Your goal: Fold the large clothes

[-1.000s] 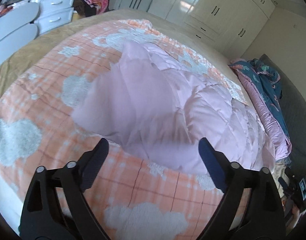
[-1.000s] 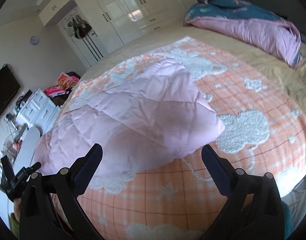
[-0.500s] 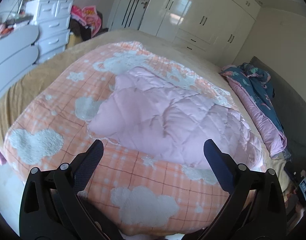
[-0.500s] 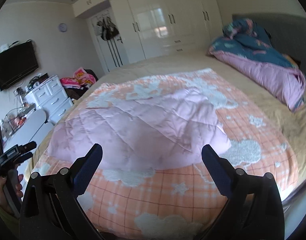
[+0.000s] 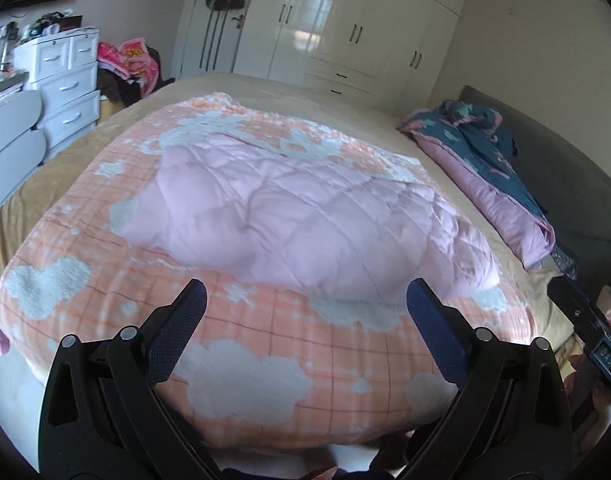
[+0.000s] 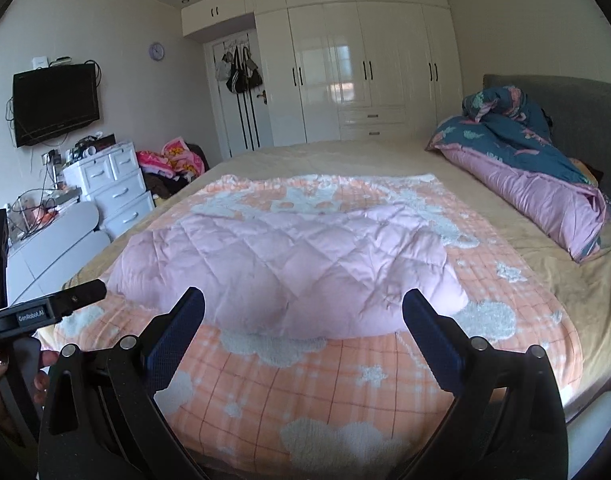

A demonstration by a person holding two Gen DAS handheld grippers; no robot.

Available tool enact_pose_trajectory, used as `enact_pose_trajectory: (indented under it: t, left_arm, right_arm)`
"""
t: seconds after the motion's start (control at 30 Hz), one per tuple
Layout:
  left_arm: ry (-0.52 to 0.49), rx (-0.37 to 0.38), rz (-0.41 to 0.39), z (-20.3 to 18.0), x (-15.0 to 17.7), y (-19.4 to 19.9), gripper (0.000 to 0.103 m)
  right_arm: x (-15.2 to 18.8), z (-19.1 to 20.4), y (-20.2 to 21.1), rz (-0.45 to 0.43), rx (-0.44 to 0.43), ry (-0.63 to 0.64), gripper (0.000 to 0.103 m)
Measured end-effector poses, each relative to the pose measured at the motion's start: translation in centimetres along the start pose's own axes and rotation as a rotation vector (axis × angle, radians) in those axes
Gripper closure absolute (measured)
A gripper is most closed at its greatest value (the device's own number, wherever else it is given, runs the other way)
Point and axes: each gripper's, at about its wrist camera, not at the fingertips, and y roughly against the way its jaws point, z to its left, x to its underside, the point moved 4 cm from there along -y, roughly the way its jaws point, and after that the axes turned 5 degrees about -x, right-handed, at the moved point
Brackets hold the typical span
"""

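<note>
My left tongs [image 5: 305,308] and right tongs [image 6: 303,306] gape empty above the bed's near edge; pink quilt [image 5: 297,220] lies mid-blanket [image 5: 265,344].

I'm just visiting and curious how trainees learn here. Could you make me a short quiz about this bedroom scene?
1. True or false: the left gripper is clamped on the pink quilt.
2. What does the quilt lie on? A) peach cloud-patterned blanket B) bare floor C) white drawers
3. What hangs on the wall above the white drawer unit?

Key: 1 false, both the left and right gripper are open and empty; 2 A; 3 a dark television.
</note>
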Motion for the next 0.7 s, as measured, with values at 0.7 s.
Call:
enact_pose_trajectory:
  t: [0.7]
  left_arm:
    - [-0.035, -0.003, 0.024, -1.5, 1.0, -0.5, 0.009]
  right_arm:
    - [1.7, 0.9, -1.4, 0.082, -0.04, -0.001, 0.004]
